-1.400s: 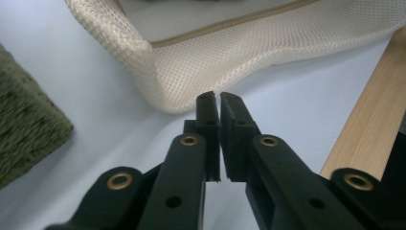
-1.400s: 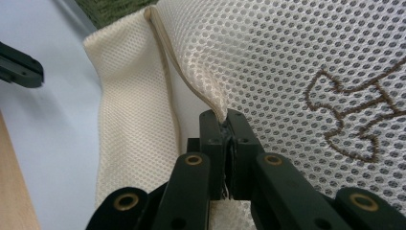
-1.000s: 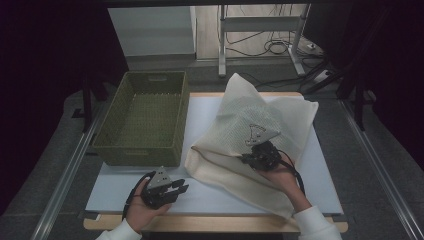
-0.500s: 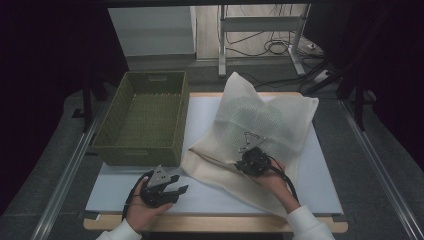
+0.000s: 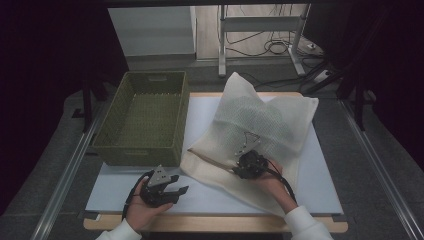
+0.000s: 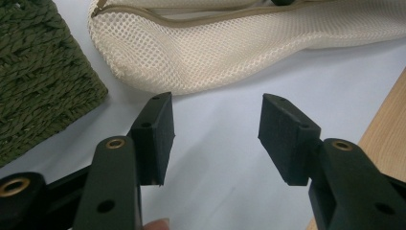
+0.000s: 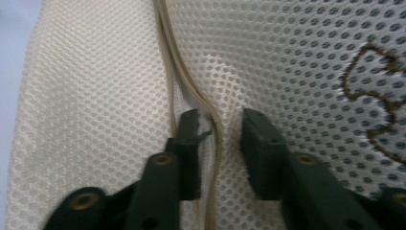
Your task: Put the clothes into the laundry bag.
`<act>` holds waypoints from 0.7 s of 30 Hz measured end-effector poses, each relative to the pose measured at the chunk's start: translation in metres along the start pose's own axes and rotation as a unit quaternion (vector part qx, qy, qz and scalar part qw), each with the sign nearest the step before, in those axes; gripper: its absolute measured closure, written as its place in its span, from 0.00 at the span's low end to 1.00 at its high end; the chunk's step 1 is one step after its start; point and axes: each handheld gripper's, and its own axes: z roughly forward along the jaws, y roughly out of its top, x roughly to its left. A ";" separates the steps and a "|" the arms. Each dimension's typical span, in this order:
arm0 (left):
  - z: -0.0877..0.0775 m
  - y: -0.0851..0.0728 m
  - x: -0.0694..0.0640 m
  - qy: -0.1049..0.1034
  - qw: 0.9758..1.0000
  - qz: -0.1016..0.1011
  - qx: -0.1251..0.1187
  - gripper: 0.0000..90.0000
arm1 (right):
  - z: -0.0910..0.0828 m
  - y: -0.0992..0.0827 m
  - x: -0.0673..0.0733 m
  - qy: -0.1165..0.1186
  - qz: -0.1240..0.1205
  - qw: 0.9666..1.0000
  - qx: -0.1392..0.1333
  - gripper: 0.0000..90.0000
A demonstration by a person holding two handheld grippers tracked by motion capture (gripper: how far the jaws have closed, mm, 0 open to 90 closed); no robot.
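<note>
The right gripper [image 7: 219,125] presses down on the cream mesh bag [image 5: 265,125]; its jaws have just been opening and stand apart, the zipper [image 7: 191,91] line between them. The left gripper [image 6: 215,134], half open and empty, rests on the table [image 5: 210,197], the bag just ahead, a green basket [image 5: 145,120] beside.

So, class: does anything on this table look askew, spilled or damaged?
Nothing is spilled or torn. The mesh bag lies crooked and rumpled across the mat, one corner close to the green basket, with its zip bowing between the right hand-held gripper jaws.
</note>
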 end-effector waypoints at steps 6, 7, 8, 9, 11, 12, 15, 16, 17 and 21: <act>0.000 0.000 0.002 0.000 1.000 -0.001 0.002 0.50 | -0.012 0.005 0.000 0.008 0.003 0.999 -0.035 0.53; 0.000 0.000 0.002 0.001 1.000 -0.001 0.001 0.50 | -0.015 0.006 0.001 0.004 0.002 0.999 -0.041 0.51; -0.001 0.000 0.002 0.001 1.000 -0.002 0.000 0.50 | -0.016 0.007 0.001 0.001 0.004 0.999 -0.046 0.49; -0.001 0.000 0.002 0.001 1.000 -0.002 -0.001 0.50 | -0.018 0.008 0.001 -0.001 0.003 0.999 -0.052 0.48; -0.002 0.001 0.003 0.000 1.000 -0.003 -0.003 0.49 | -0.023 0.009 0.001 -0.002 0.007 0.998 -0.069 0.45; -0.001 0.001 0.003 -0.001 1.000 -0.006 -0.006 0.49 | -0.025 0.010 0.001 -0.002 0.009 0.997 -0.077 0.44; 0.003 0.003 0.003 -0.003 1.000 -0.010 -0.003 0.48 | -0.032 0.011 -0.001 0.002 0.019 0.995 -0.099 0.42; 0.004 0.004 0.003 -0.003 1.000 -0.009 0.000 0.48 | -0.034 0.011 -0.001 0.007 0.022 0.994 -0.104 0.42; 0.005 0.004 0.001 -0.003 1.000 -0.004 0.003 0.47 | -0.036 0.010 -0.002 0.009 0.021 0.994 -0.106 0.42; 0.003 0.004 0.001 0.006 1.000 0.007 0.000 0.47 | -0.042 0.008 -0.004 0.008 0.022 0.993 -0.116 0.41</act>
